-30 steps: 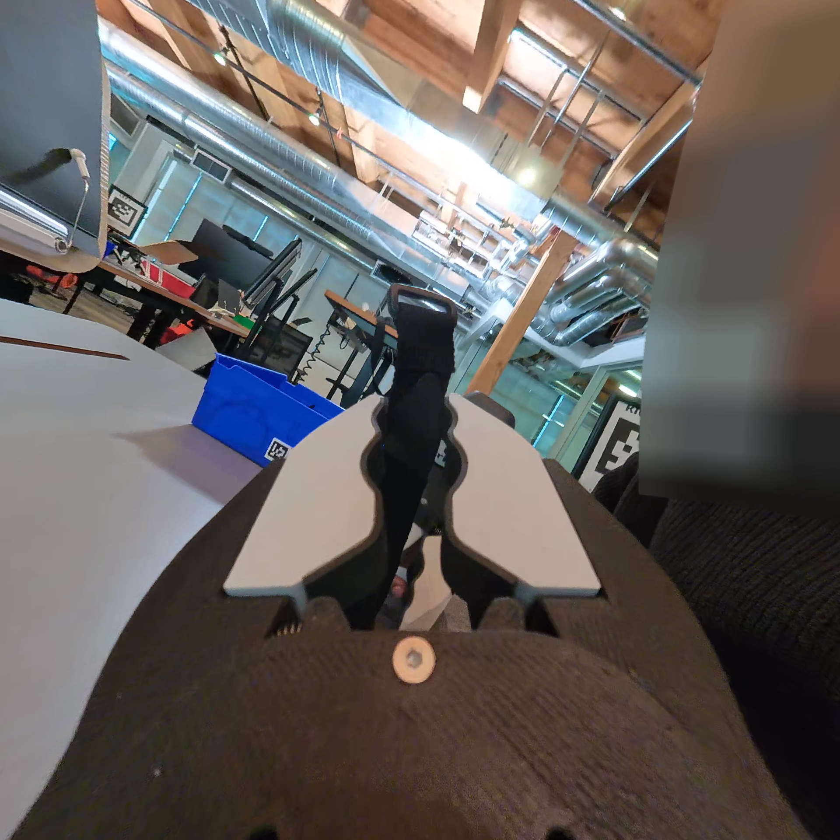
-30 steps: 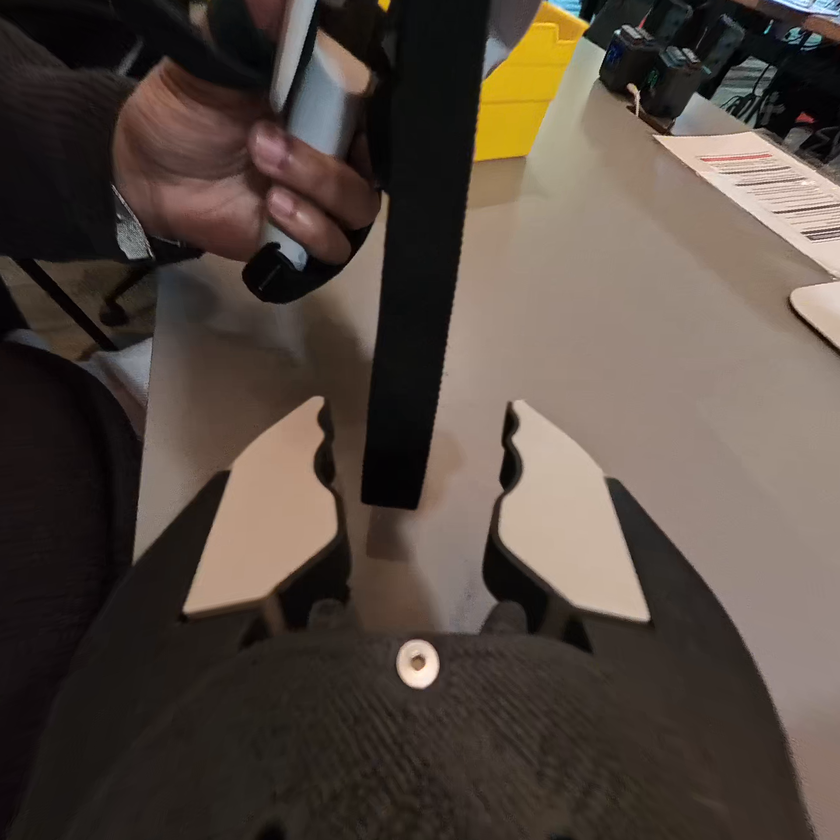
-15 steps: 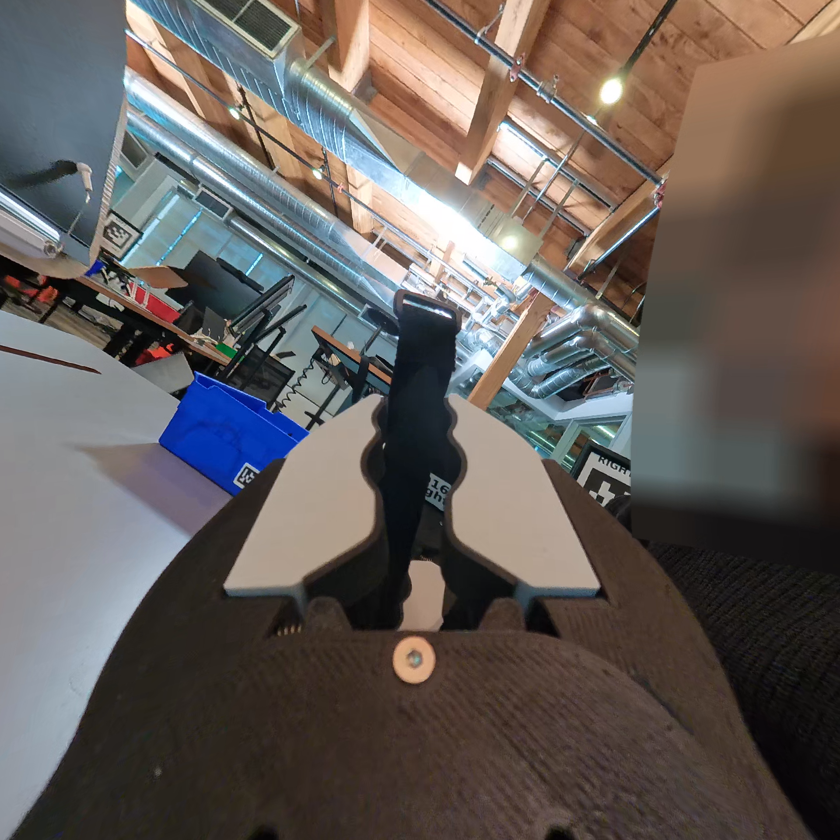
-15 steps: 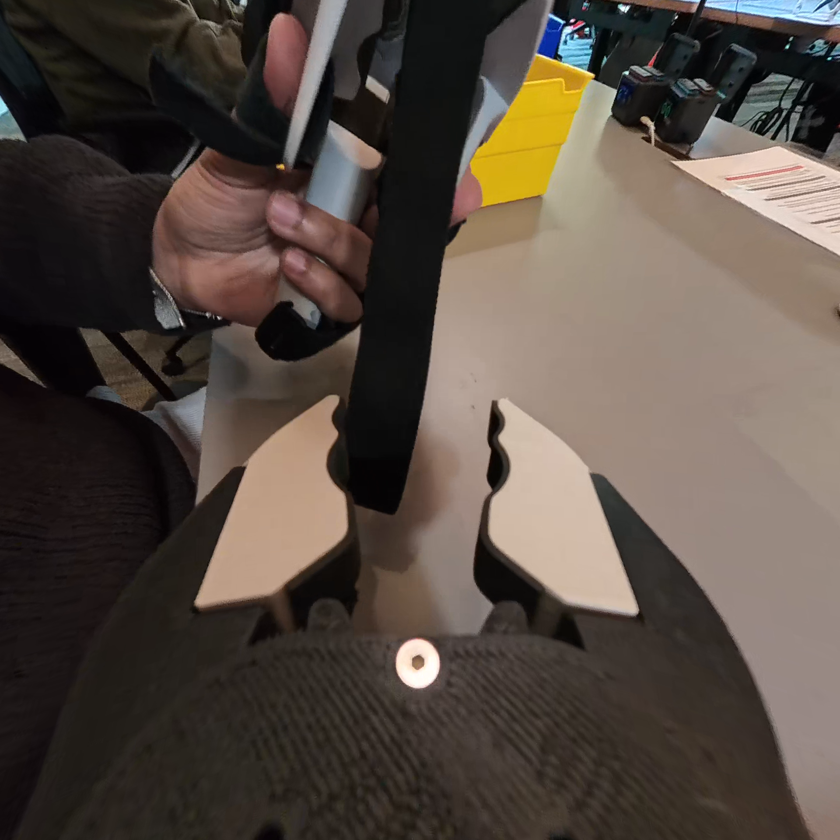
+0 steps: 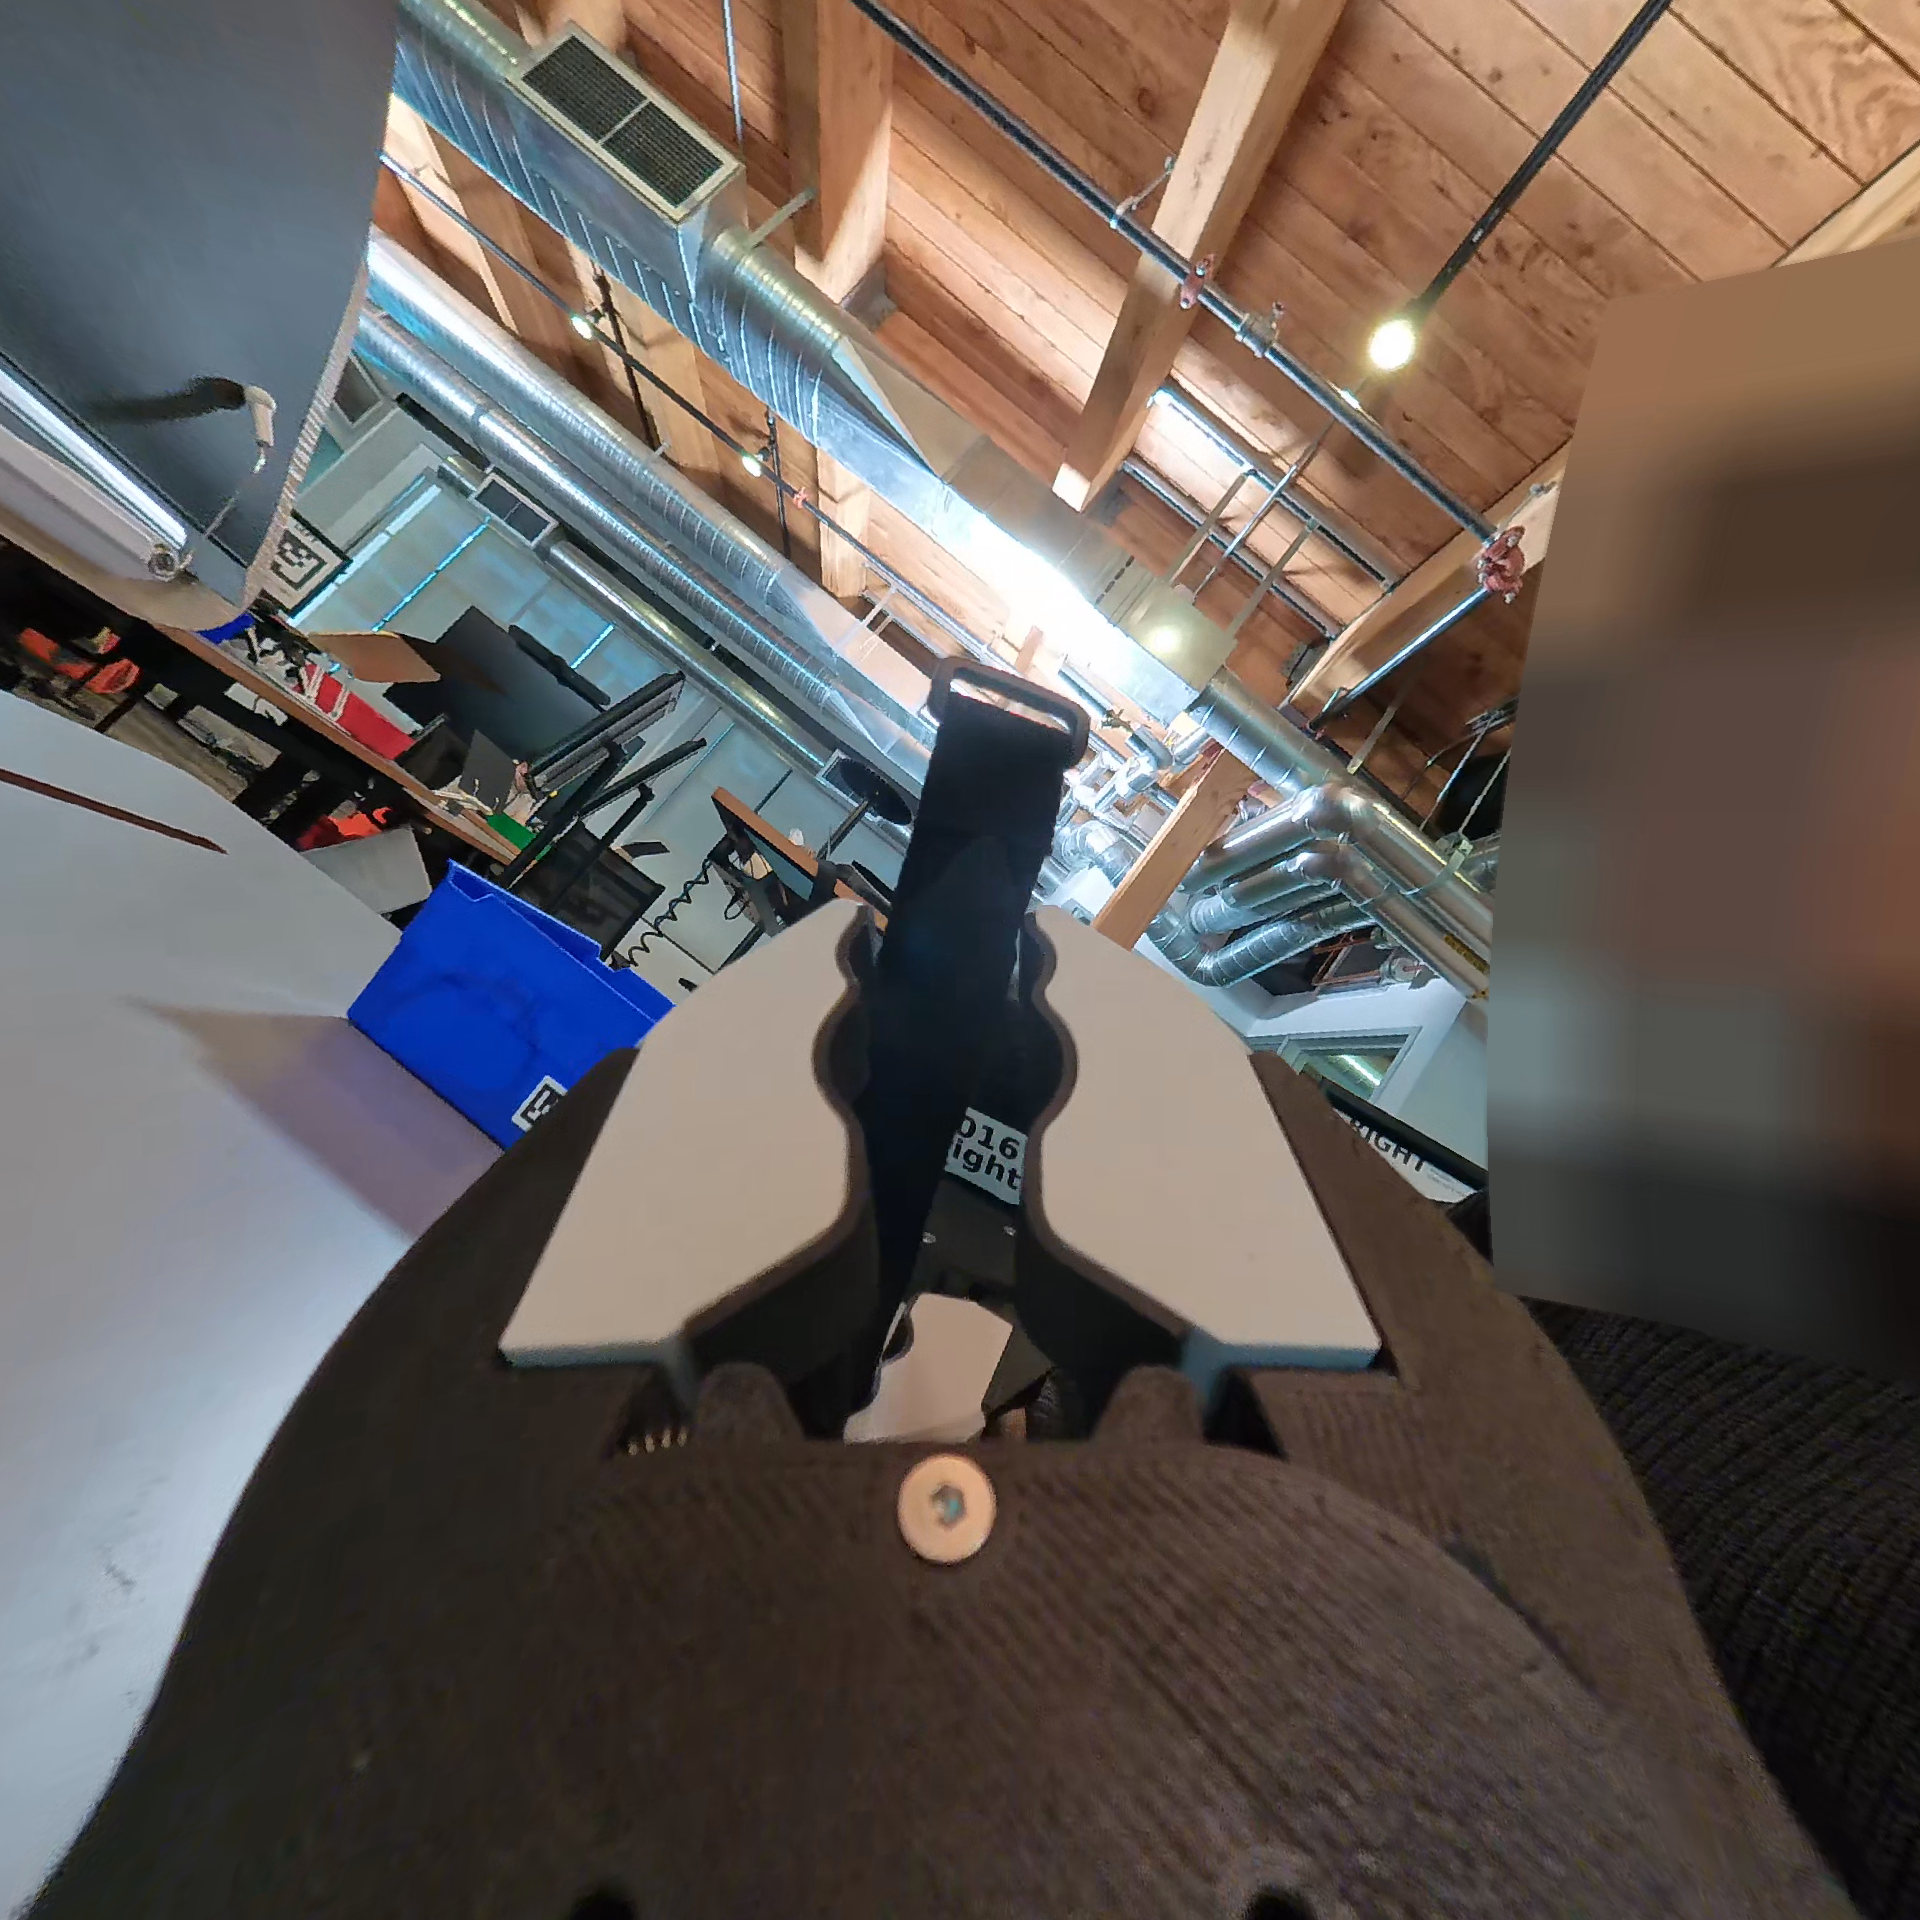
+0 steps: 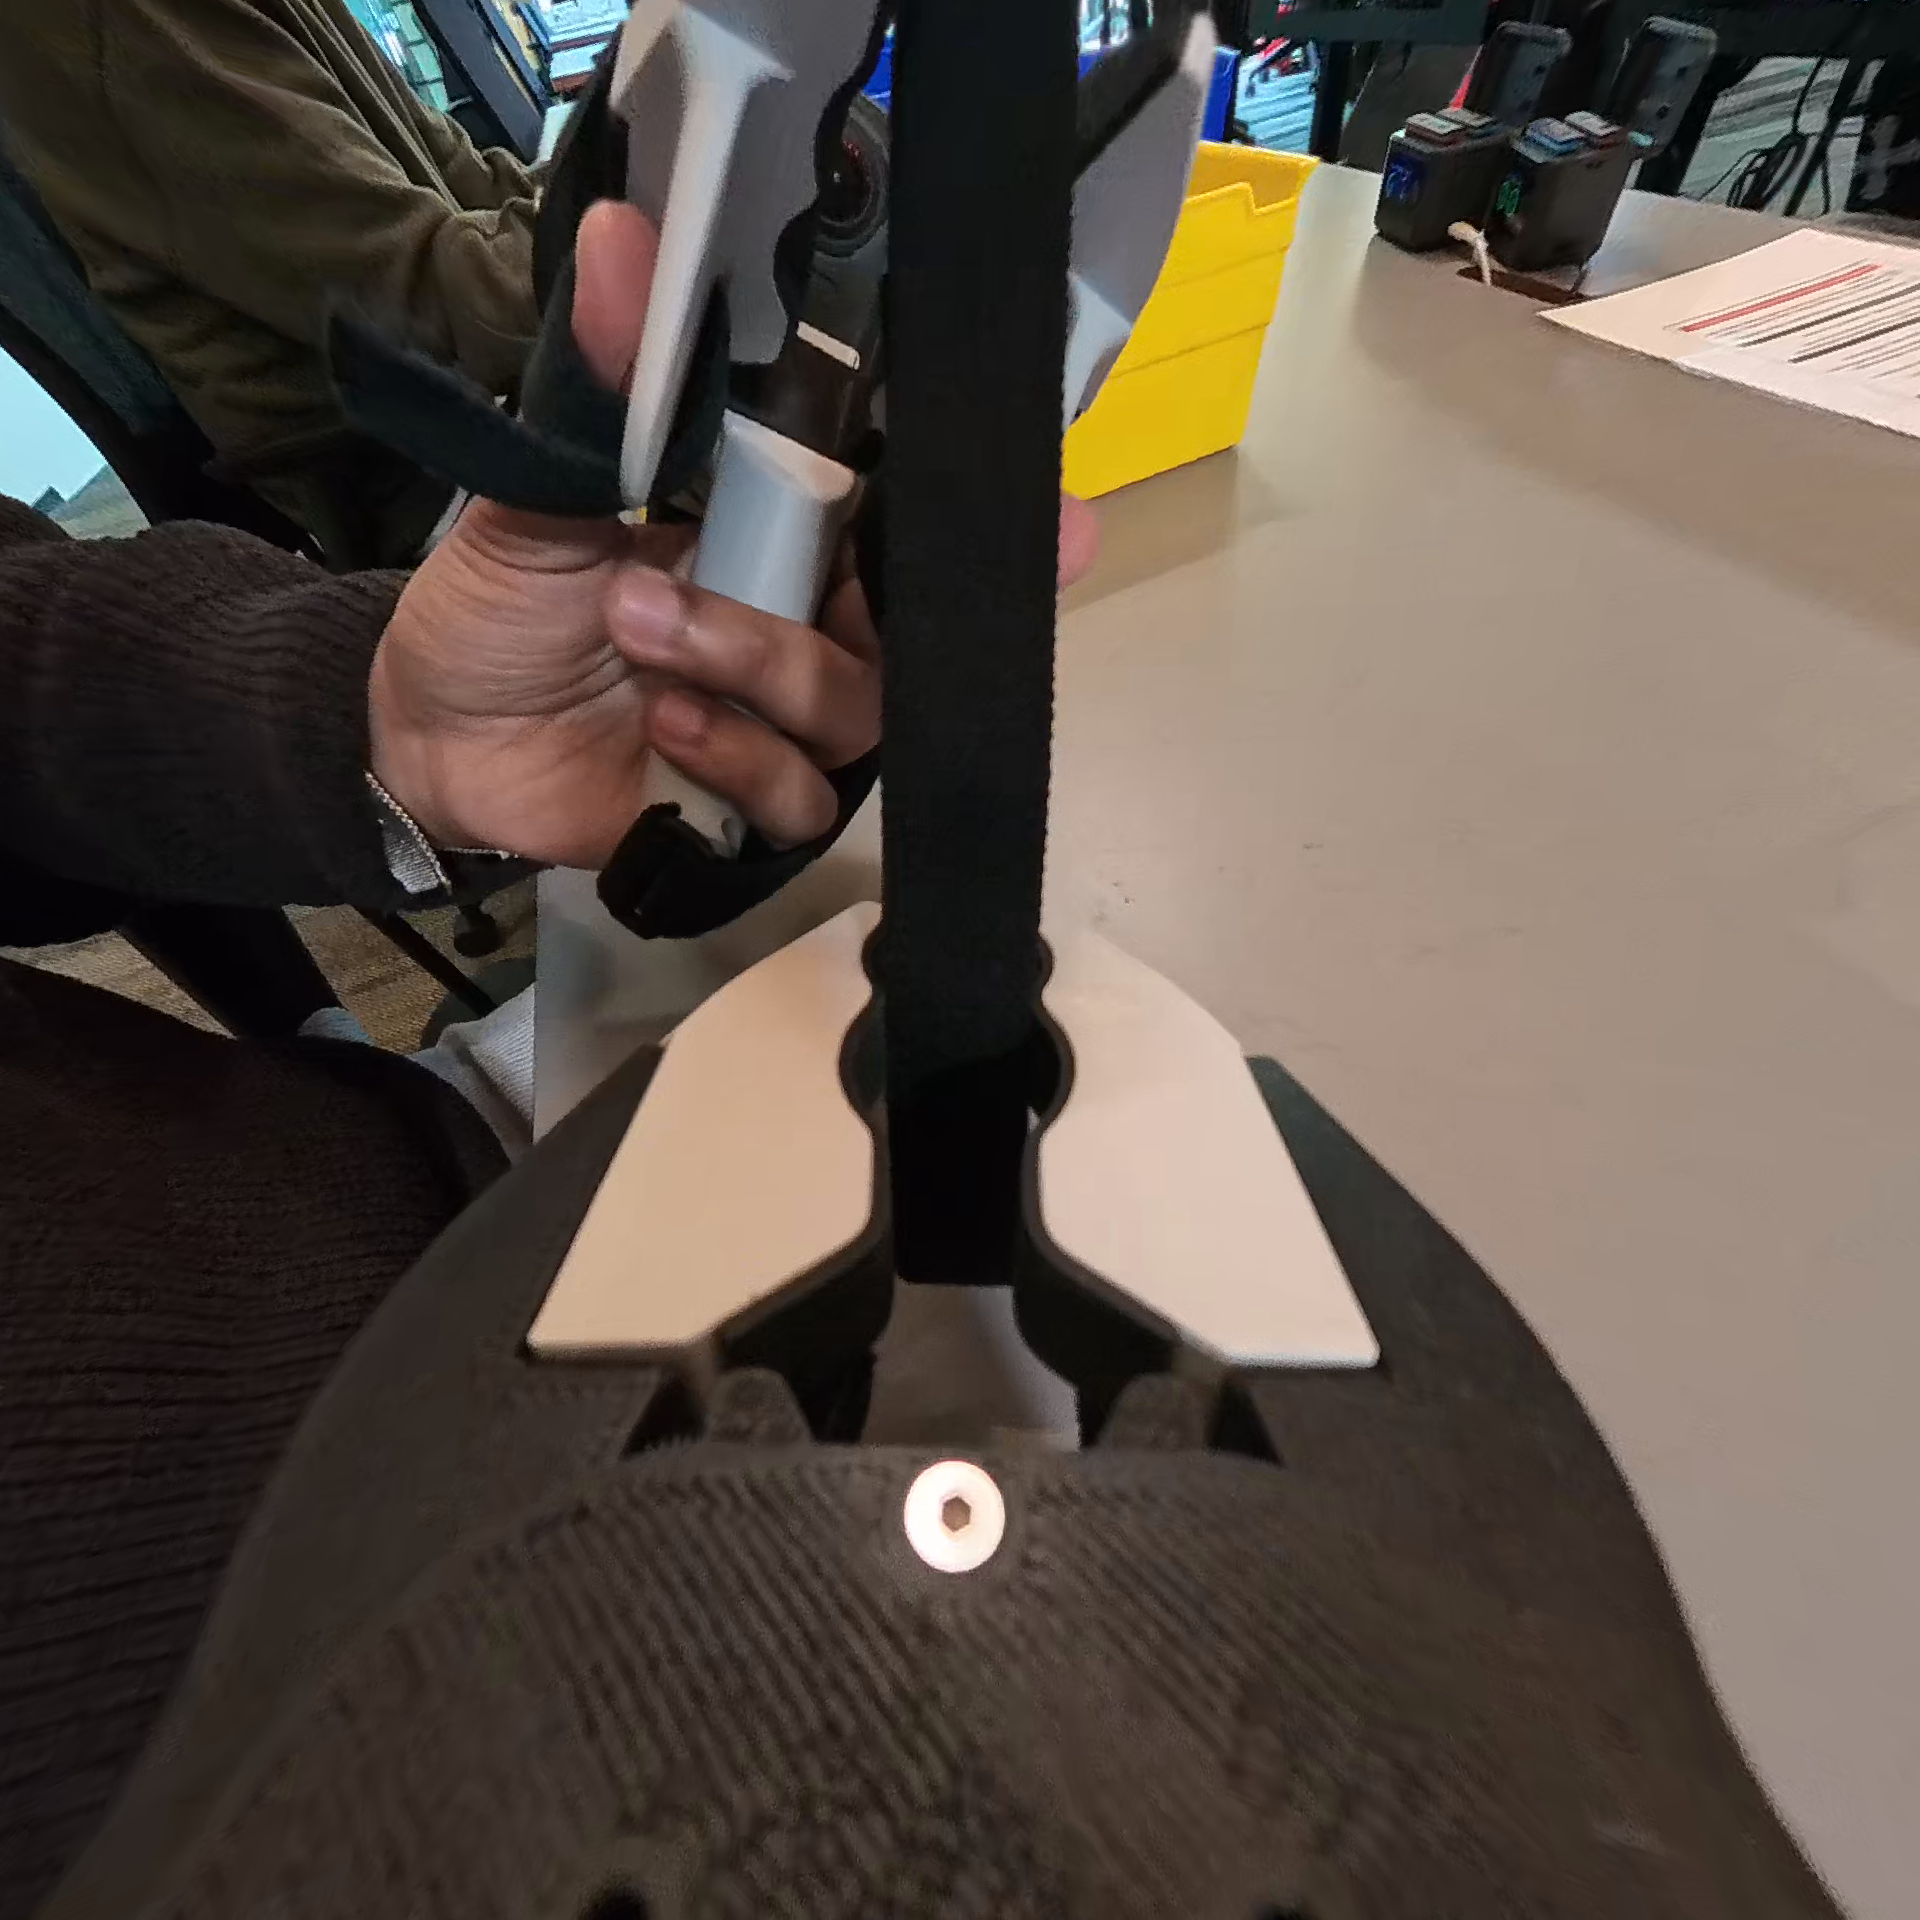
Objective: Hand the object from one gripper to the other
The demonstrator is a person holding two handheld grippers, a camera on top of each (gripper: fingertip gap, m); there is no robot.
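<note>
Black webbing strap (image 6: 971,623) runs taut above the grey table (image 6: 1455,831): your left gripper (image 5: 940,935) clamps its upper part, your right gripper (image 6: 956,966) pinches its lower end.

The black strap (image 6: 971,623) runs off the top edge.

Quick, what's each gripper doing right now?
Left gripper: shut on the strap.
Right gripper: shut on the strap's lower end.
</note>
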